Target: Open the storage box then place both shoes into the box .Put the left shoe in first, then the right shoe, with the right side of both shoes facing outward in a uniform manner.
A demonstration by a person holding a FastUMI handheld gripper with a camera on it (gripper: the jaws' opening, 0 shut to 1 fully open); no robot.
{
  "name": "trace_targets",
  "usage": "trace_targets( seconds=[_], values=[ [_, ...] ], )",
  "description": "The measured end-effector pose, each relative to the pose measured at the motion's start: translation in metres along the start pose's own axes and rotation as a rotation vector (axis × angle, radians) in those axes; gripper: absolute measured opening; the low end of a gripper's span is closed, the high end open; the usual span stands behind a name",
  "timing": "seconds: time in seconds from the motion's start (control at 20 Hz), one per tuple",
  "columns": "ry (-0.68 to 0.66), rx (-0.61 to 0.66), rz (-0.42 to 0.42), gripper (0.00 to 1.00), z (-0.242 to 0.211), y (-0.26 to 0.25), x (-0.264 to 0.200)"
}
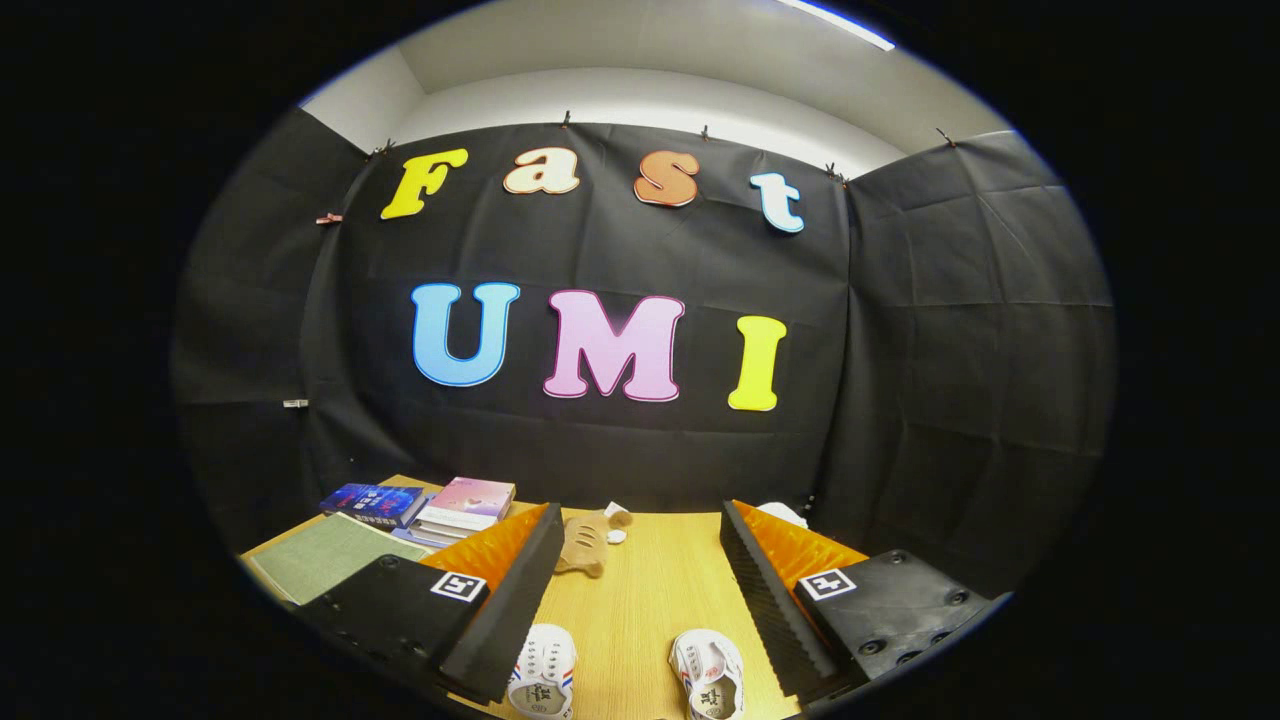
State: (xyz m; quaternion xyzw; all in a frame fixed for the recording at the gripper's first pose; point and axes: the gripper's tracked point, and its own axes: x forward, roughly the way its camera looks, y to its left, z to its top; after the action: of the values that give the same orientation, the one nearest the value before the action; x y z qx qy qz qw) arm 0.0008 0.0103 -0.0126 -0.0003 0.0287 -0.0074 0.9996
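Observation:
Two small white shoes with striped sides lie on the wooden table (640, 590), toes pointing away from me. One shoe (543, 682) sits close to my left finger, the other shoe (710, 685) close to my right finger. My gripper (637, 575) hangs above them, open wide, with nothing between its fingers. Both shoes lie below the gap, near the finger bases. No storage box is visible.
A plush toy (588, 543) lies on the table ahead of the fingers. To the left beyond the left finger stand stacked books (462, 505), a blue book (372, 503) and a green mat (325, 557). A white object (782, 514) peeks behind the right finger.

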Motion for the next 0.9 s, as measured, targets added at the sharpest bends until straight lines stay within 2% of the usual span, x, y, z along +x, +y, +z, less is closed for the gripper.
trace_targets(
  seconds=[0.3, 0.45, 0.6, 0.75, 0.9],
  values=[
    [0.094, 0.023, 0.004, 0.97, -0.026, 0.014, 0.005],
    [0.120, 0.020, 0.060, 0.97, -0.032, 0.031, 0.005],
    [0.149, 0.031, 0.165, 0.97, -0.040, 0.050, 0.006],
    [0.247, 0.096, 0.291, 0.97, -0.067, 0.072, 0.004],
    [0.385, 0.193, 0.489, 0.98, -0.096, 0.112, -0.013]
  ],
)
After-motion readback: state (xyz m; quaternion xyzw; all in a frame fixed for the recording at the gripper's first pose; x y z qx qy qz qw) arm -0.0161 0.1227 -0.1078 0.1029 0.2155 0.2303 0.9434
